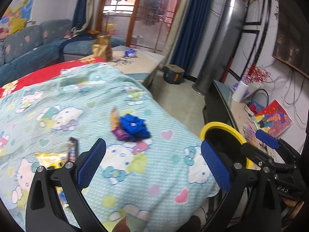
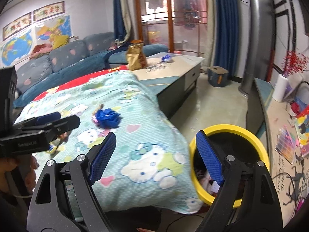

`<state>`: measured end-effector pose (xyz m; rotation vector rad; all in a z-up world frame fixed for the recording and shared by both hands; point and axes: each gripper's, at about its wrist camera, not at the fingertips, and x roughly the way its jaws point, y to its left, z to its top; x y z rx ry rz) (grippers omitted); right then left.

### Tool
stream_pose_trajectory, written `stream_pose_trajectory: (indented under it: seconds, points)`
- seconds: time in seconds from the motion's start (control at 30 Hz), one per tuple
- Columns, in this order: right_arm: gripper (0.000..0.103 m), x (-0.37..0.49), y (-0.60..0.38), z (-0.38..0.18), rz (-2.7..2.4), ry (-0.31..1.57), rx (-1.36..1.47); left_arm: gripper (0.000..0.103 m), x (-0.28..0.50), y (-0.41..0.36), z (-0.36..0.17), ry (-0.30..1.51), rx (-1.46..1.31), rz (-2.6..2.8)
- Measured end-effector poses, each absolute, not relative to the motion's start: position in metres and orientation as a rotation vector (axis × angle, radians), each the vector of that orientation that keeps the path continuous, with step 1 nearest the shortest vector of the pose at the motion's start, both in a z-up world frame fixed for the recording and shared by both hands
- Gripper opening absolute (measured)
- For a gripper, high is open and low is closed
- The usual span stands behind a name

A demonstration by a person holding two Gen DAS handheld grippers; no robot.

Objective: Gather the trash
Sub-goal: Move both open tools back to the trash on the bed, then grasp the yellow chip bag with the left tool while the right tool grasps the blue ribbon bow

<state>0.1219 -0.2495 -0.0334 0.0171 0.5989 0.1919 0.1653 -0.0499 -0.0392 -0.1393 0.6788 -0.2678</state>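
Note:
A table under a light blue cartoon cloth [image 1: 135,174] carries trash: a crumpled blue wrapper [image 1: 135,127] on a purple-orange packet [image 1: 116,127], a dark snack bar wrapper [image 1: 73,148] and a yellow packet [image 1: 51,159]. The blue wrapper also shows in the right wrist view [image 2: 107,118]. My left gripper [image 1: 152,164] is open and empty above the cloth, short of the blue wrapper. My right gripper [image 2: 156,156] is open and empty over the table's right edge, next to a yellow-rimmed black bin [image 2: 256,141] with trash inside. The bin also shows in the left wrist view [image 1: 222,125].
A low coffee table [image 2: 173,65] with a gold bag [image 2: 136,57] and a blue wrapper [image 2: 166,58] stands behind. A blue sofa [image 2: 63,61] is at left. A TV bench [image 2: 280,127] with clutter runs along the right. A silver tower unit [image 2: 253,38] stands by the curtain.

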Motion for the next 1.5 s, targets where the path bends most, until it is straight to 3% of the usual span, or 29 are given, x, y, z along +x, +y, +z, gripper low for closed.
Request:
stream_pose_trajectory:
  seconds: [0.5, 0.83, 1.07, 1.27, 1.37, 1.43, 1.5]
  points:
    - [0.076, 0.147, -0.176, -0.039, 0.388, 0.608, -0.079, 0.096, 0.154, 0.031, -0.049, 0.686, -0.206, -0.09]
    - [0.054, 0.195, -0.155, -0.066, 0.419, 0.698, -0.123, 0.094, 0.151, 0.075, -0.073, 0.747, -0.273, -0.009]
    - [0.05, 0.226, -0.142, -0.09, 0.42, 0.756, -0.178, 0.068, 0.148, 0.096, -0.099, 0.836, -0.366, -0.015]
    - [0.05, 0.245, -0.133, -0.101, 0.429, 0.783, -0.213, 0.053, 0.146, 0.105, -0.121, 0.903, -0.458, -0.047]
    - [0.039, 0.251, -0.13, -0.106, 0.436, 0.796, -0.216, 0.052, 0.147, 0.104, -0.124, 0.91, -0.474, -0.057]
    - [0.022, 0.254, -0.129, -0.108, 0.454, 0.811, -0.205, 0.046, 0.147, 0.102, -0.123, 0.91, -0.47, -0.067]
    - [0.013, 0.253, -0.129, -0.109, 0.47, 0.813, -0.194, 0.035, 0.147, 0.1, -0.122, 0.908, -0.467, -0.075]
